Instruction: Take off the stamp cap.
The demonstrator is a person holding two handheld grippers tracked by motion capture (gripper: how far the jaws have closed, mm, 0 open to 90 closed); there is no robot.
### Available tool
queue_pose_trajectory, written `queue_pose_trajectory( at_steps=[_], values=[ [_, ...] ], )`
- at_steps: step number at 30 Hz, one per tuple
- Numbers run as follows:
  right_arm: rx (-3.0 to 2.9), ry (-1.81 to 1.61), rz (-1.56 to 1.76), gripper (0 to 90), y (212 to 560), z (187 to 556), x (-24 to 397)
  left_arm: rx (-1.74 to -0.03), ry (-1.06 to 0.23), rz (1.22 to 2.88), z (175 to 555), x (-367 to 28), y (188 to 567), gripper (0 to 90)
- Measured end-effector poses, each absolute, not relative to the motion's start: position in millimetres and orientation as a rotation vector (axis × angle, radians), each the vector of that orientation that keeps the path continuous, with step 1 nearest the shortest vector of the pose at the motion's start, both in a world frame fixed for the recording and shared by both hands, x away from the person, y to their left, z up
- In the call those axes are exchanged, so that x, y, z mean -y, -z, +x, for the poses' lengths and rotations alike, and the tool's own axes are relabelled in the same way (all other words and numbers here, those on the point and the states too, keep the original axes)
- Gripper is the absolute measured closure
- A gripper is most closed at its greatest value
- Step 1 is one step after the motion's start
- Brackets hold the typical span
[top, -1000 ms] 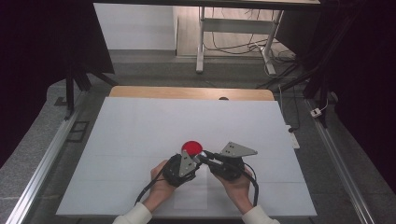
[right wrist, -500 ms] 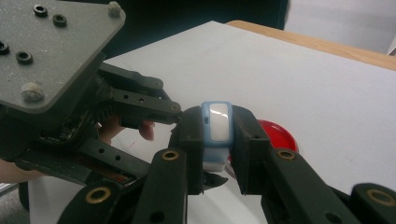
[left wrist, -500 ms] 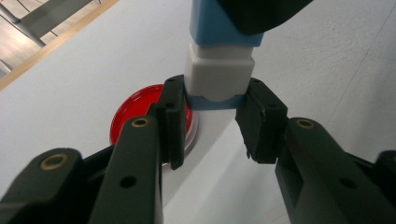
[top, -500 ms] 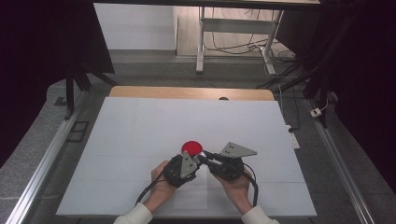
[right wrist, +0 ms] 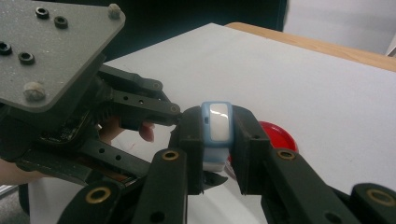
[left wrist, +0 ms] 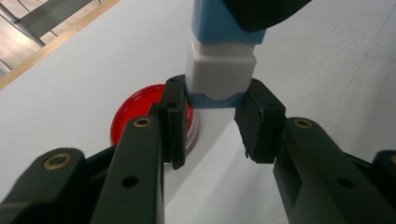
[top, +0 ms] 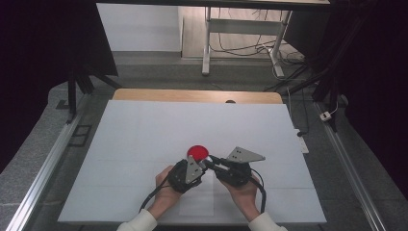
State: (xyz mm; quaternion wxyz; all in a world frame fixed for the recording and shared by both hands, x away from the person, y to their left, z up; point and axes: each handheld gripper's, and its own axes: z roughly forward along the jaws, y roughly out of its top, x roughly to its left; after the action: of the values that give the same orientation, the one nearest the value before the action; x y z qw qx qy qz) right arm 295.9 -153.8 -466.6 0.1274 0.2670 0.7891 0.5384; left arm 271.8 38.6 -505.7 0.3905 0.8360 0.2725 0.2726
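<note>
In the high view we see the left gripper [top: 204, 162] and the right gripper [top: 211, 160] meeting tip to tip in the lower middle of the frame, on the white table sheet [top: 144, 139]; the small blue-and-white plastic block is between them, too small to make out here; the round red plastic disc [top: 197, 152] lies on the sheet just above the tips; both hands look equally near to the block.

In the left gripper view the blue-and-white plastic block [left wrist: 221, 65] stands in the upper middle of the frame, with its long axis running straight up from the left gripper [left wrist: 217, 119]; the jaws pinch its lower end, at the pale blue band under the white square part; the blue upper part goes into a black jaw of the right gripper [left wrist: 261, 11] at the top edge; the red disc [left wrist: 140, 116] lies behind the left jaw.

In the right gripper view the right gripper [right wrist: 218, 144] pinches the block [right wrist: 217, 133] from both sides in the middle of the frame; we see its narrow blue rim with a glossy white face; the left gripper [right wrist: 180, 112] comes from the left, and its tip touches the block; the red disc [right wrist: 278, 135] is just to the right.

We judge the next move as a pull apart along this long axis; both grips look firm.
</note>
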Motion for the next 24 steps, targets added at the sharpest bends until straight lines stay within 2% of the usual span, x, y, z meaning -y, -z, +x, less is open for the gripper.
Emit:
queue_pose_trajectory(
  at_steps=[17, 24],
  values=[
    [-2.290, -1.579, 0.790, 75.3, 467.5, 296.7, 155.2, -0.650, -0.780, 2.162, 268.4, -35.3, 506.6, 64.6],
    [-2.287, -1.583, 0.793, 75.3, 467.7, 296.7, 155.2, -0.663, -0.739, 2.151, 269.9, -37.0, 506.2, 65.1]
  ],
)
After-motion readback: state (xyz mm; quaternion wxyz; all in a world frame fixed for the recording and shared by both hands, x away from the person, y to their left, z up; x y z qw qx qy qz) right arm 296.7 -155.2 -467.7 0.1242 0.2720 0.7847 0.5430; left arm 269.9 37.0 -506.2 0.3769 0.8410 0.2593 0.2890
